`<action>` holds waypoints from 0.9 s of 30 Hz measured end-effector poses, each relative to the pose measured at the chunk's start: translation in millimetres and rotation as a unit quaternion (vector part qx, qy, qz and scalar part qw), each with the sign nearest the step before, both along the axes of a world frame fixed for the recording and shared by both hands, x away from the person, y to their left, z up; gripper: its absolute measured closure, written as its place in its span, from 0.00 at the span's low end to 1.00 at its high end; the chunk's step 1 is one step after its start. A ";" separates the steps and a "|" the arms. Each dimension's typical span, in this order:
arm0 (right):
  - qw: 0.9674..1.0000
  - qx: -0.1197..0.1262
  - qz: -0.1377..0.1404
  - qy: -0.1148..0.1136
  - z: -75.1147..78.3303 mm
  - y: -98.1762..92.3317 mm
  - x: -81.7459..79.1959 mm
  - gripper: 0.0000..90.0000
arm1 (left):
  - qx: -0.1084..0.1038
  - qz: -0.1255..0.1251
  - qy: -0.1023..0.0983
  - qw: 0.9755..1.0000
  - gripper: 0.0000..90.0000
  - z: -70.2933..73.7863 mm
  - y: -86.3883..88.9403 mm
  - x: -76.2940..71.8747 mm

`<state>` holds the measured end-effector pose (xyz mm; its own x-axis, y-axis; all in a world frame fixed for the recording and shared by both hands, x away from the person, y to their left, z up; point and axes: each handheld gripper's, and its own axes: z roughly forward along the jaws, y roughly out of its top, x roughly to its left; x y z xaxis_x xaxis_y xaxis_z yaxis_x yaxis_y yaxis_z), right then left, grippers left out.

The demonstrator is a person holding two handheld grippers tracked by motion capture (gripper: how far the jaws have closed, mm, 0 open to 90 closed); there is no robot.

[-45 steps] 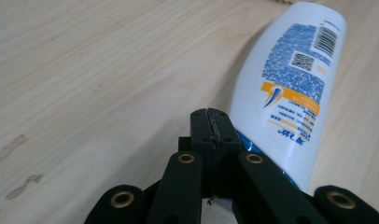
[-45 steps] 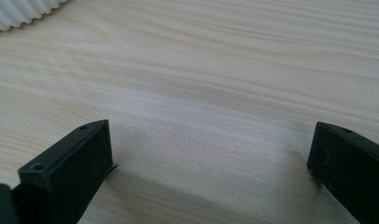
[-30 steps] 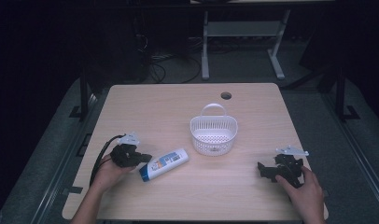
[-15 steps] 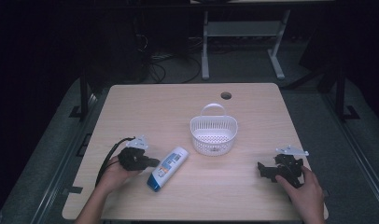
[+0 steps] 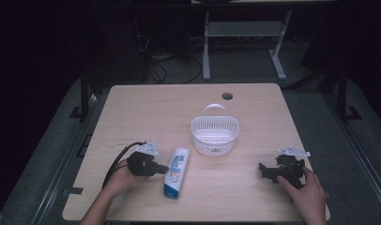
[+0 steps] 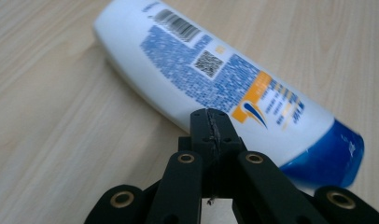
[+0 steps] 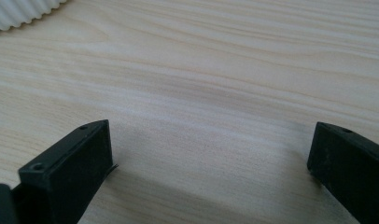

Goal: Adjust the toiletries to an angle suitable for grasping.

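A white shampoo bottle with a blue cap and blue-orange label lies flat on the wooden table, cap toward the front edge. My left gripper is shut with nothing held, its closed tip against the bottle's left side. The left gripper view brings the bottle up close, lying just beyond the joined jaws of the left gripper. At the front right my right gripper rests low over the table, open. Bare wood lies between the spread jaws of the right gripper.
A white slatted basket with a handle stands at the table's middle, behind the bottle; its ribbed wall edges the right gripper view. A round cable hole sits near the far edge. A black cable trails from the left gripper.
My left gripper has slid right and toward the front, staying shut. The bottle has swung from lying crosswise to pointing its cap at the front edge. The right gripper has stayed still.
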<state>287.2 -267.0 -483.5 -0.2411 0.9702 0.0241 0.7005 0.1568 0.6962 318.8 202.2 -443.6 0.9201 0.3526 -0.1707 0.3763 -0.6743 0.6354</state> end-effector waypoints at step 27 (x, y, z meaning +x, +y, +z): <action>1.000 0.000 0.000 0.000 0.0 -0.1 0.1 0.00 | -0.032 -0.012 -0.053 0.998 1.00 29.8 -44.5 39.5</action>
<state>287.3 -267.1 -483.5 -0.2415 0.9701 0.0239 0.7003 0.1572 0.6963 358.3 157.8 -413.9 0.9425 0.3209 -0.0928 0.2879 -0.6393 0.7130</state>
